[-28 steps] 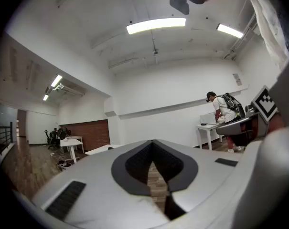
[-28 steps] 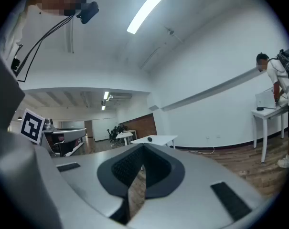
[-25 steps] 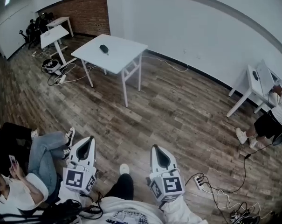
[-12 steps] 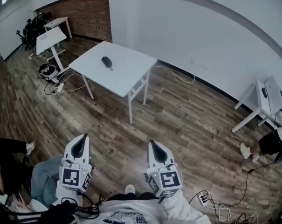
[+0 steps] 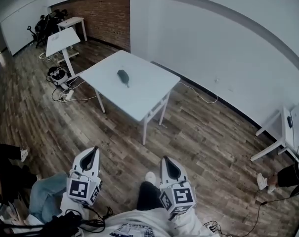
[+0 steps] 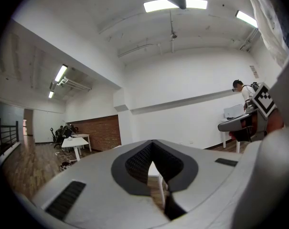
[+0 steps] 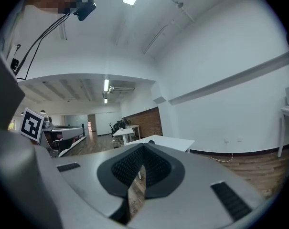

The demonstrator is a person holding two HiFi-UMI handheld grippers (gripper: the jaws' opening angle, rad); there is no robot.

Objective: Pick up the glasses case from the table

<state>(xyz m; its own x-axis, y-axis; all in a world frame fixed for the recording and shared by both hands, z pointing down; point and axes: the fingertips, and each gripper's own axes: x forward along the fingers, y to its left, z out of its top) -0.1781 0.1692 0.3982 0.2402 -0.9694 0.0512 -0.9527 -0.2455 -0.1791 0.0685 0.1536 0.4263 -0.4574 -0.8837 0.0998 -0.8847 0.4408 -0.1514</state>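
Note:
The dark glasses case [image 5: 123, 77] lies near the middle of a white table [image 5: 149, 95] across the room in the head view. The right gripper view catches it as a small dark bump [image 7: 151, 142] on the tabletop [image 7: 170, 141]. Both grippers are held level and low, well short of the table. My left gripper [image 5: 91, 155] is shut with nothing in it, and its jaws [image 6: 152, 175] meet in its own view. My right gripper [image 5: 169, 165] is also shut and empty, its jaws [image 7: 137, 173] closed in its own view.
Wooden floor lies between me and the table. A seated person's legs [image 5: 43, 196] are at lower left. Two more white desks [image 5: 60, 38] stand at the far left by a brick wall [image 5: 109, 14], with cables on the floor [image 5: 65, 90]. Another desk [image 5: 287, 130] and a person are at the right.
The white table with the case has come closer and shifted right in the head view. Both grippers have advanced together, still shut. The seated person has slid further out at lower left.

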